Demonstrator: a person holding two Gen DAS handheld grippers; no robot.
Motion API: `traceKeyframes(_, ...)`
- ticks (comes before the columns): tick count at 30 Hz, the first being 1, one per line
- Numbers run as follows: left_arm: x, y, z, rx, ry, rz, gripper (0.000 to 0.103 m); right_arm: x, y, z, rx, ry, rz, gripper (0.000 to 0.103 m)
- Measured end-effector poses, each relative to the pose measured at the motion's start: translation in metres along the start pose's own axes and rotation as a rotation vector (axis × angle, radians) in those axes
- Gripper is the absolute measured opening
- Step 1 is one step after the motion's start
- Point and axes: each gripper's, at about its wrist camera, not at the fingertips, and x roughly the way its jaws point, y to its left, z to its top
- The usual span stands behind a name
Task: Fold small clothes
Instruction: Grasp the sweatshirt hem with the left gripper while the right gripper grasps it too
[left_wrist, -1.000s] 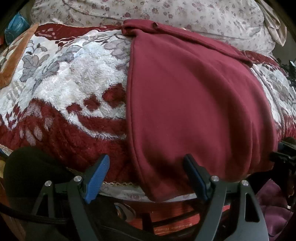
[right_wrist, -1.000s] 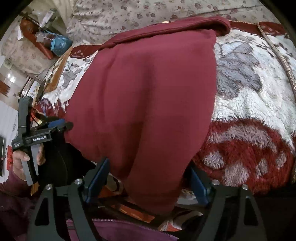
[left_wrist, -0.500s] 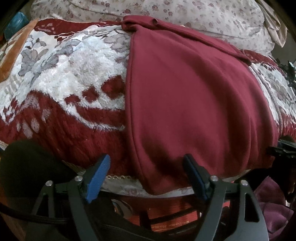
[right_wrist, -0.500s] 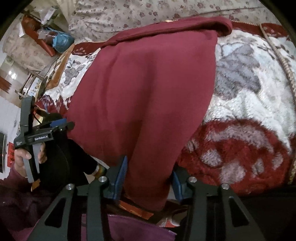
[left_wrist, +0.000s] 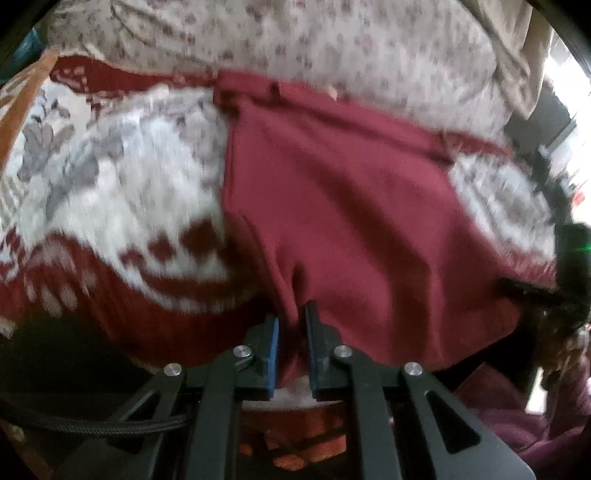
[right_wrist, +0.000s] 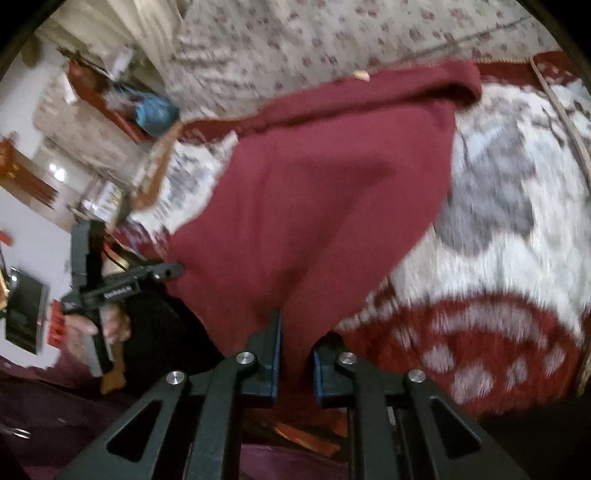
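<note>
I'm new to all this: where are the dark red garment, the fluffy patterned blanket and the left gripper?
dark red garment (left_wrist: 351, 206), left wrist view, on its flat middle.
fluffy patterned blanket (right_wrist: 517, 258), right wrist view, on a white patch.
left gripper (left_wrist: 291, 325), left wrist view, between its fingertips, on pinched cloth.

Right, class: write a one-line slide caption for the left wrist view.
Left gripper pinches the near edge of a maroon garment spread over a floral blanket.

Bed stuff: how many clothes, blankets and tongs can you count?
Dark red garment: 1
Red and white floral fleece blanket: 1
Pale flowery quilt: 1
Tongs: 2, the left tongs and the right tongs, each shut on the garment's near edge
Total: 5
</note>
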Motion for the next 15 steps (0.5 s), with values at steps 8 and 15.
traceKeyframes(8,-0.010,-0.004,0.076,-0.005,-0.145,-0.014,0.010,-0.033,0.003,0.072,0.004,-0.212,0.056,0.013)
traceKeyframes(15,0.028,0.004,0.174,-0.042,-0.220,0.043,0.009,-0.020,-0.020,0.158,0.026,-0.274,-0.032,0.013)
